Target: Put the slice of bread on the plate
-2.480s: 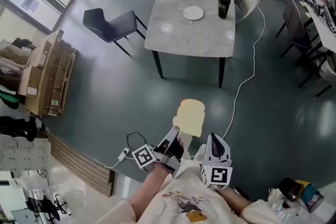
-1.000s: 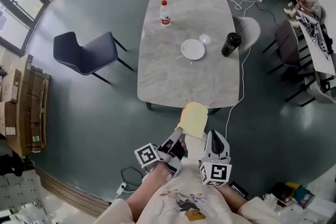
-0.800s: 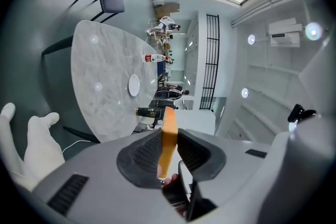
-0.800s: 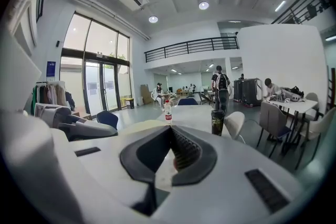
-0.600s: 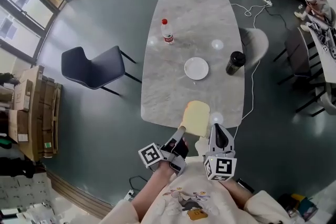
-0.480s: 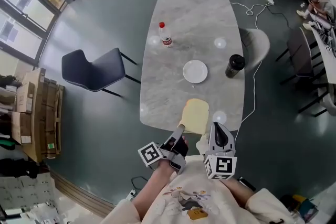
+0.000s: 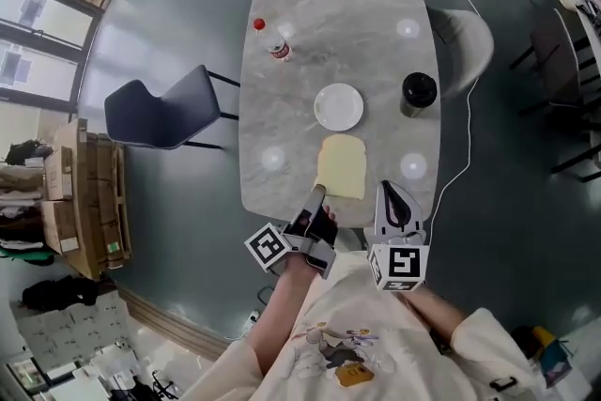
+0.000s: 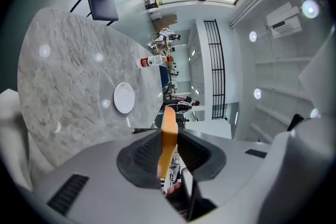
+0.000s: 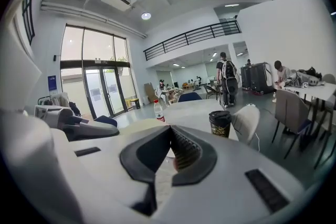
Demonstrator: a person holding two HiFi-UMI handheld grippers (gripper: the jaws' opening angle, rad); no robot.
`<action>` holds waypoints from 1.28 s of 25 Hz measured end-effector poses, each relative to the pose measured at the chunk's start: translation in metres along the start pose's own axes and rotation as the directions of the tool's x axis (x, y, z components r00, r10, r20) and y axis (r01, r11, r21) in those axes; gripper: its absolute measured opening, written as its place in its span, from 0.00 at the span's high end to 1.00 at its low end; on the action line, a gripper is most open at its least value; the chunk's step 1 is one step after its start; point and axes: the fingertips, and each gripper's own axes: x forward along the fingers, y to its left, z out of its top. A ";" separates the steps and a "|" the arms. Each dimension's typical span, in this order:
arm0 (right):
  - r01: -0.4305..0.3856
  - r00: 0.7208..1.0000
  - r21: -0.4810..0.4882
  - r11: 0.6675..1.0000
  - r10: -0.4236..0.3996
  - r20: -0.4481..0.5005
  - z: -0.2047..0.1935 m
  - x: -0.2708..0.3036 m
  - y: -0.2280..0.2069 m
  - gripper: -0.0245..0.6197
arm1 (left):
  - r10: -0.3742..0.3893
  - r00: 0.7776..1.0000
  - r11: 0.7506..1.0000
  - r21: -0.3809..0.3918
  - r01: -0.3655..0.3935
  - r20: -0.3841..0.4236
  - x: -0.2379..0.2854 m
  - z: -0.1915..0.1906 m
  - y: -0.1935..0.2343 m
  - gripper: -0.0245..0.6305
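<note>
Bread (image 7: 341, 166), clamped by its near edge in my left claw (image 7: 316, 194), hangs above the table (image 7: 319, 23) just short of the plate (image 7: 338, 106). My right claw (image 7: 393, 200) is clenched on nothing. I'd hold the bread level, centre it over the plate, then lower before releasing.

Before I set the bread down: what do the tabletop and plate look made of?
Tabletop: likely stone or marble-look laminate; grey veining, glossy lamp reflections. Plate: plain white, smooth, probably ceramic, though melamine can't be ruled out.
</note>
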 end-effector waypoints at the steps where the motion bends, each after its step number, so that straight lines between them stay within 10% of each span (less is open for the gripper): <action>1: -0.009 1.000 -0.006 1.000 0.009 -0.005 -0.001 0.003 0.001 0.95 | 0.001 1.000 1.000 -0.004 -0.001 0.003 0.005 0.001 0.001 0.81; 32: -0.094 0.969 -0.079 0.992 0.073 -0.234 -0.081 0.189 0.000 0.95 | 0.122 0.992 0.991 -0.058 -0.122 -0.007 0.152 0.116 0.118 0.81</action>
